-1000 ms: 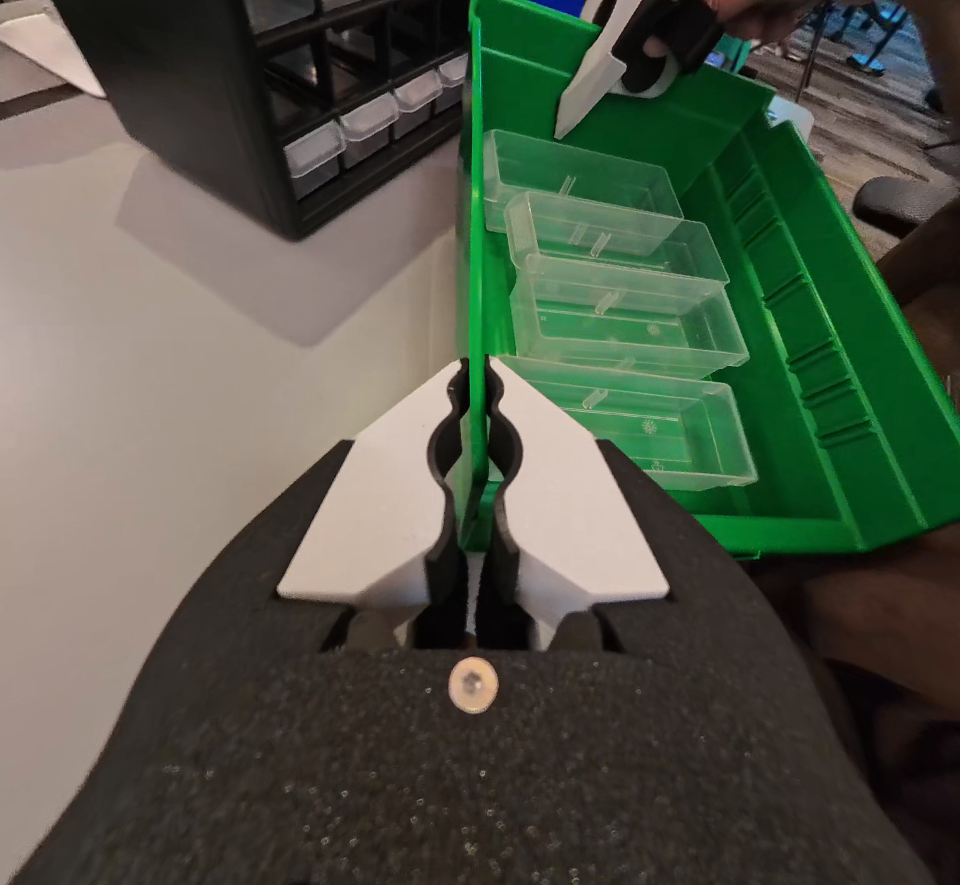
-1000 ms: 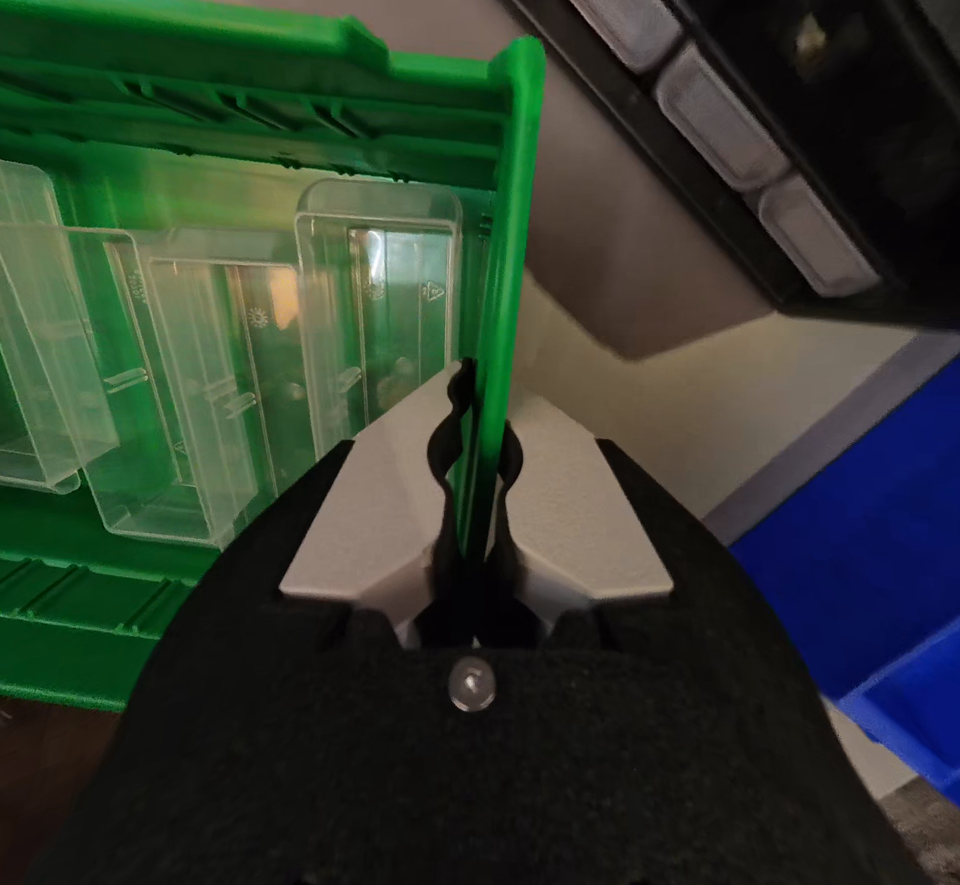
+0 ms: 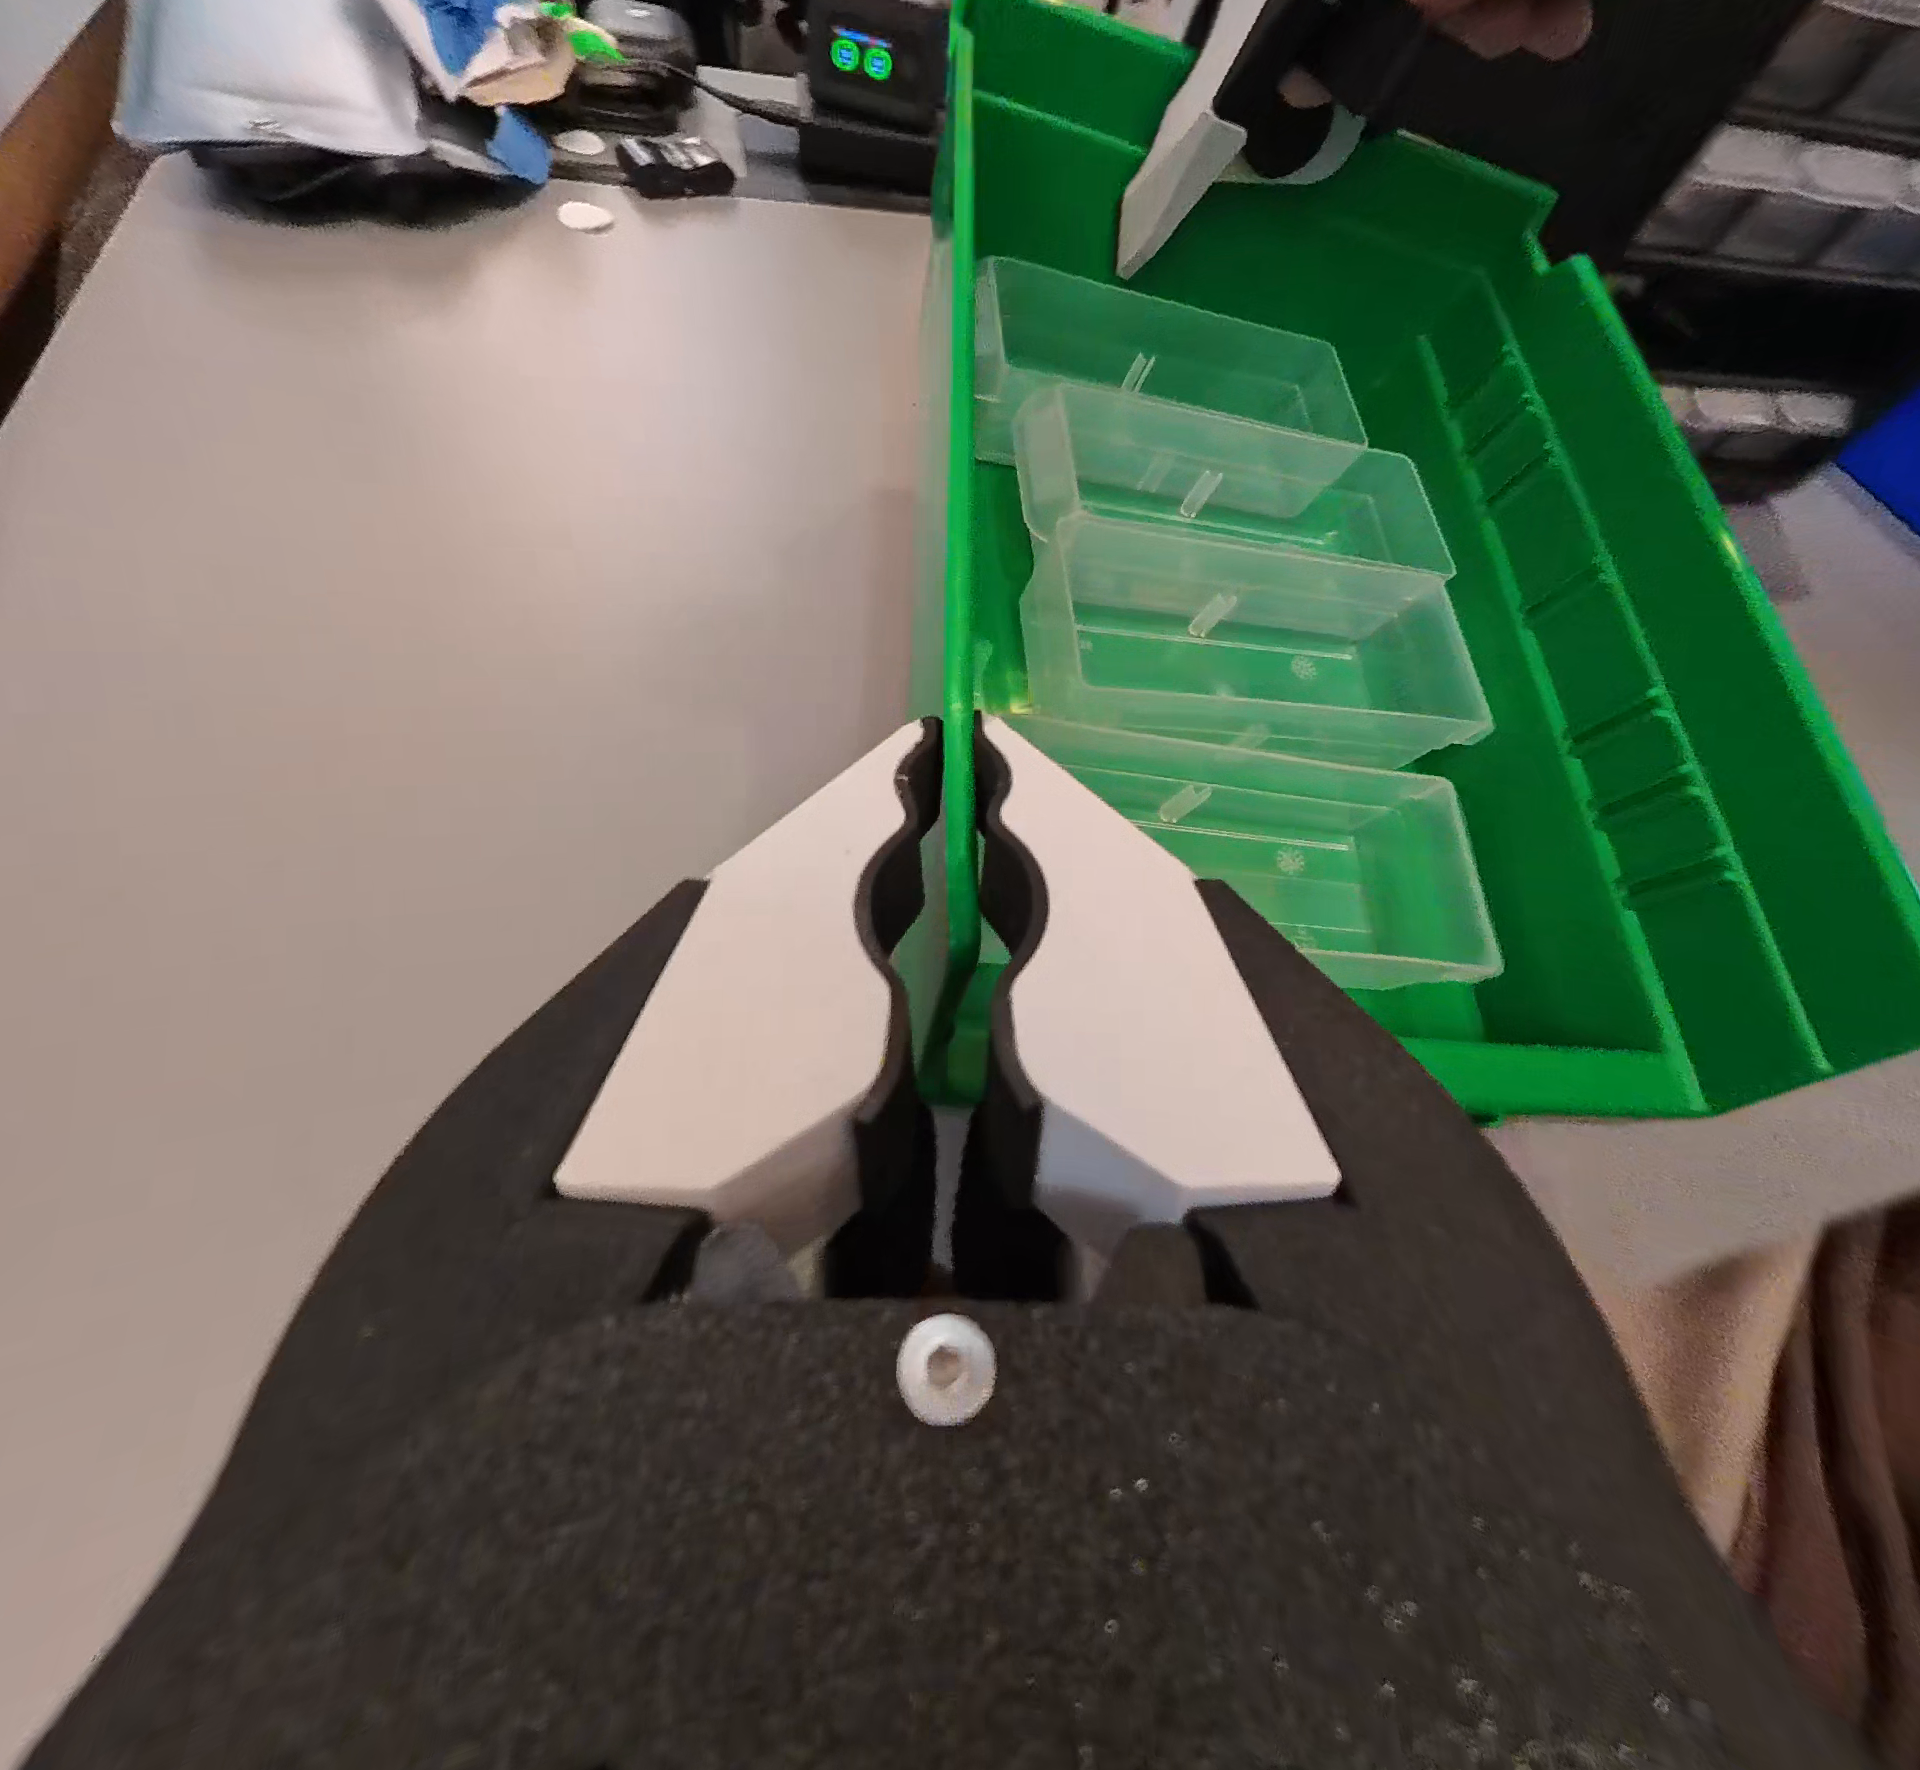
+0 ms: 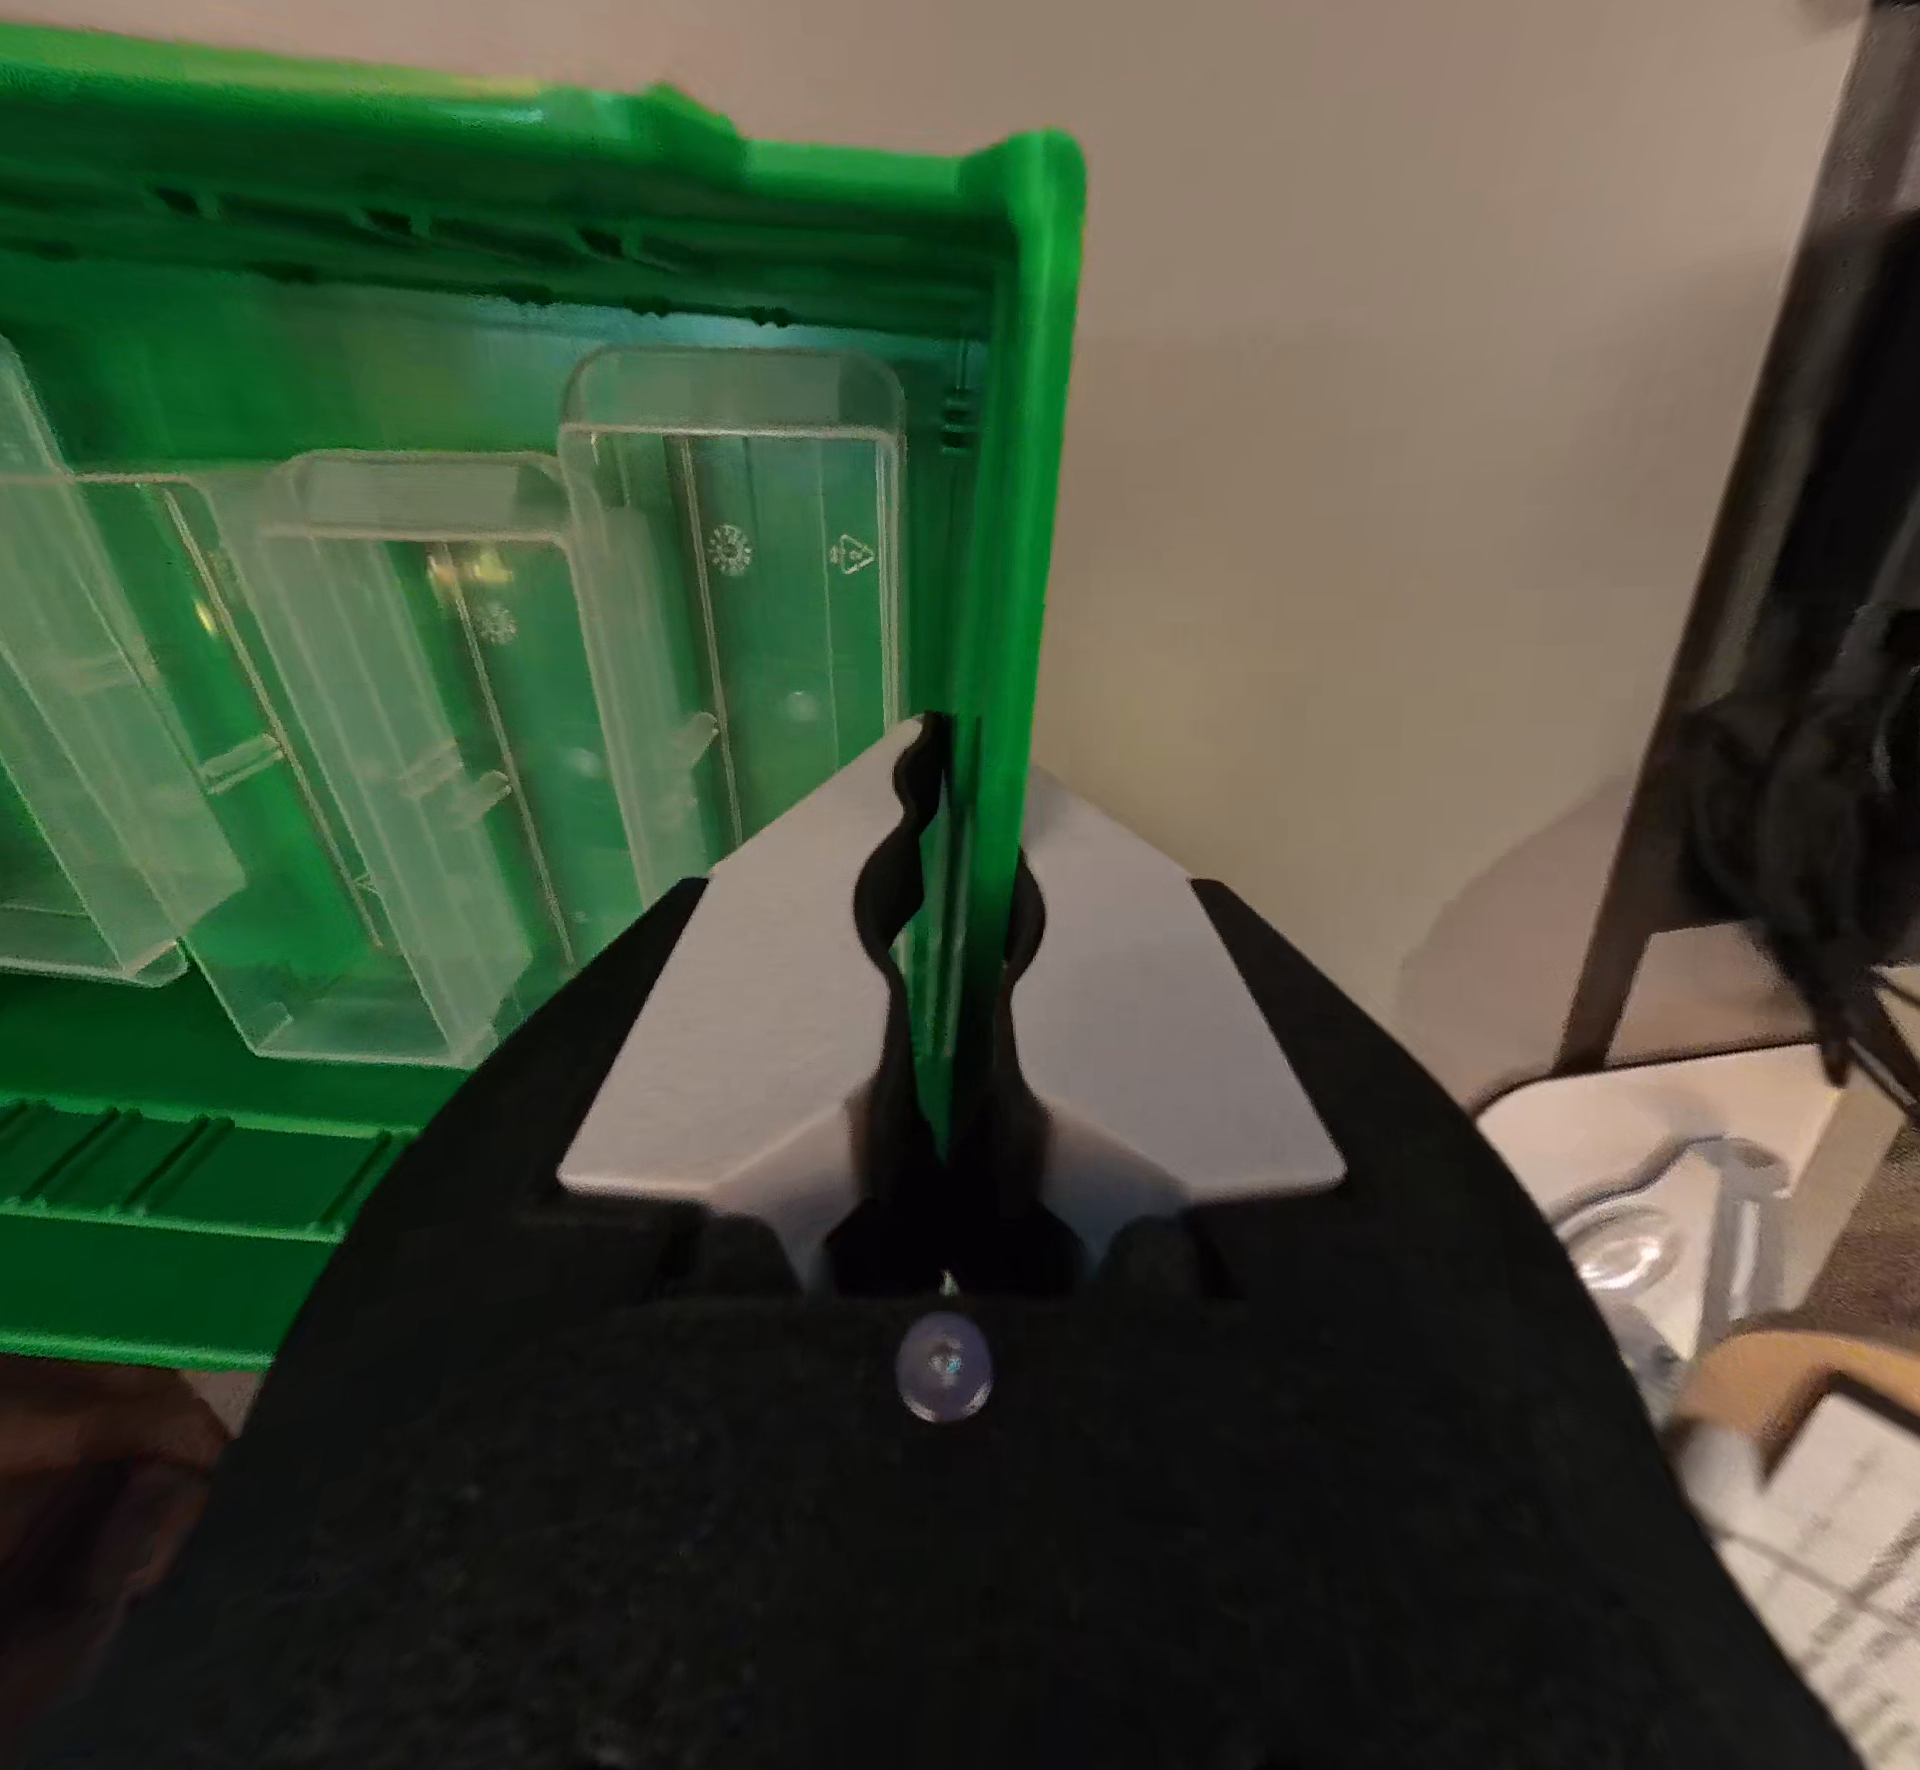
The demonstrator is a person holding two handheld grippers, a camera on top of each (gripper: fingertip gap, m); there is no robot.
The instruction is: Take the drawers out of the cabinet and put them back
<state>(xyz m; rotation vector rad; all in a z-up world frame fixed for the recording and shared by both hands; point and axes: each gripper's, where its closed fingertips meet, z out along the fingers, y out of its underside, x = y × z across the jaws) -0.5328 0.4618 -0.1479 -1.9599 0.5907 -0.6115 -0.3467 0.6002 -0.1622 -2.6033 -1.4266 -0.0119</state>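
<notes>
Over the grey table (image 3: 436,577), both the left gripper (image 3: 961,754) and right gripper (image 4: 961,754) clamped the green bin's (image 3: 1662,640) wall, clear drawers (image 3: 1247,640) lying inside it.

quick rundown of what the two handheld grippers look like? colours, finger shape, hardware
Both match. The left gripper has a black, grainy-textured body, two white wedge-shaped fingers tapering to points, black wavy inner pads, and one pale screw at centre. The right gripper is built the same. In the left wrist view its white finger is blade-like on a black frame. No cables or sleeves visible.
</notes>
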